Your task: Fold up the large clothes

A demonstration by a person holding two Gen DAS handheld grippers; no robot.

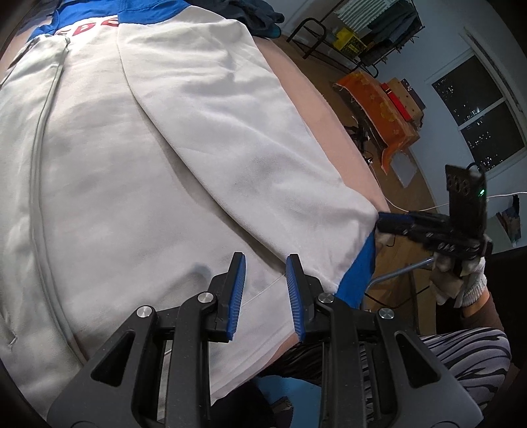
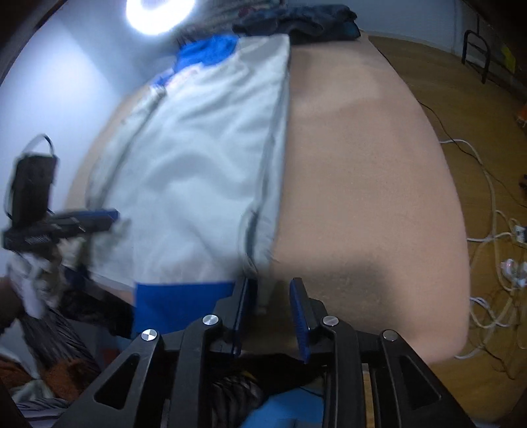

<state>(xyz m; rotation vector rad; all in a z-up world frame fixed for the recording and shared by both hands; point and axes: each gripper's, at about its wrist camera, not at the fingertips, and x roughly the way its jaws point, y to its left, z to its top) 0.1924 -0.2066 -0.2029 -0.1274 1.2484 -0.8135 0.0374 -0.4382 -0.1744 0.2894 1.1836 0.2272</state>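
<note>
A large white jacket [image 1: 148, 158] with blue collar, blue cuffs and red letters lies spread on the beige table; it also shows in the right wrist view [image 2: 197, 184]. One sleeve is folded across the body, its blue cuff [image 1: 359, 273] at the near table edge. My left gripper [image 1: 265, 263] is open just above the jacket's lower hem beside the cuff. My right gripper [image 2: 268, 289] is open at the table's near edge, right of the blue cuff [image 2: 181, 303]; it also shows in the left wrist view [image 1: 382, 220], its tips touching the sleeve's end.
The beige table [image 2: 362, 184] is bare to the right of the jacket. A dark clothes pile [image 2: 296, 19] lies at the far end. Wooden floor with white cables [image 2: 494, 247], an orange-covered box [image 1: 378, 108] and a clothes rack [image 1: 378, 29] stand beyond.
</note>
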